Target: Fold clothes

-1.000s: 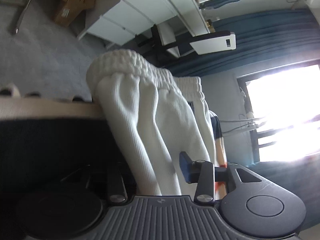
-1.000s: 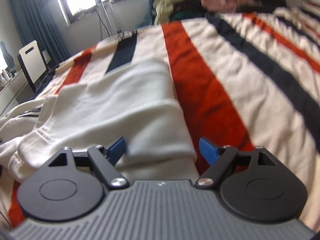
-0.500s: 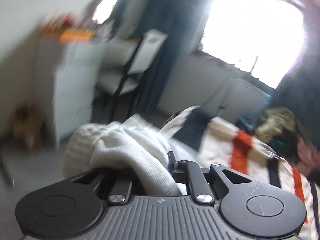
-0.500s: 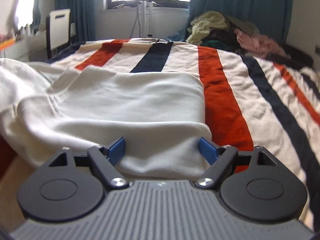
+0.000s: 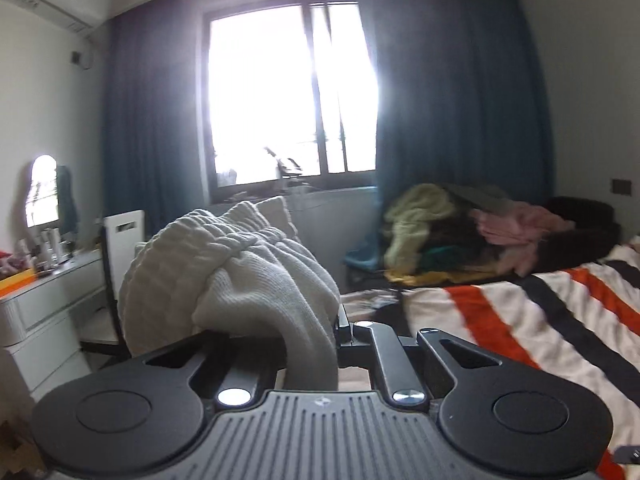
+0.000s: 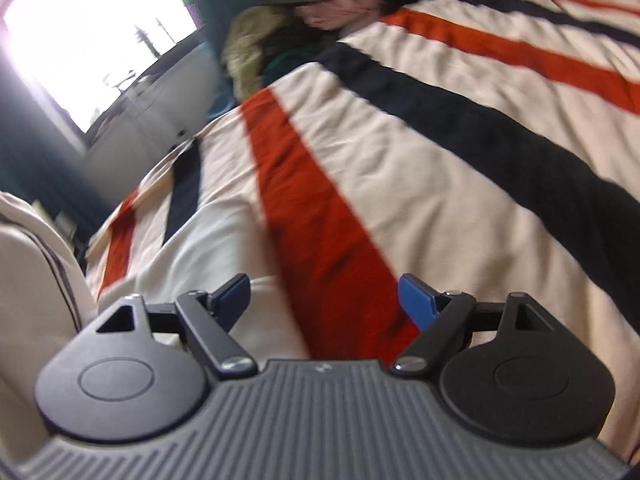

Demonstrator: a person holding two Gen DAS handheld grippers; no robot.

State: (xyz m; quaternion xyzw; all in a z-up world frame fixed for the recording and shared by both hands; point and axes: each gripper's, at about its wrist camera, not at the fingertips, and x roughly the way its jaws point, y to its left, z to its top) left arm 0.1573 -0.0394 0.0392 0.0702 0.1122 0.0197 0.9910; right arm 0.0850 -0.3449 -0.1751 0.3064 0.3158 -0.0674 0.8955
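L tongs (image 5: 320,328) clamping white knit garment (image 5: 240,280), bunching it up above striped bed (image 5: 520,320). R tongs (image 6: 326,300) gaping wide, holding nothing, hovering over bed w/ white cloth (image 6: 224,264) lying beneath.

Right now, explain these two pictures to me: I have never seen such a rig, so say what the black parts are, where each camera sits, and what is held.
A person holds a hand-held two-finger gripper in each hand; no robot arm is involved. Each picture comes from a fisheye camera on one gripper, looking forward along its fingers.

In the left wrist view, the left gripper has its jaws shut on a bunched white ribbed knit garment, lifted up in front of the window.

In the right wrist view, the right gripper has its jaws open and holds nothing. Below it lies the cream bedspread with orange and navy stripes, with flat white cloth on it.
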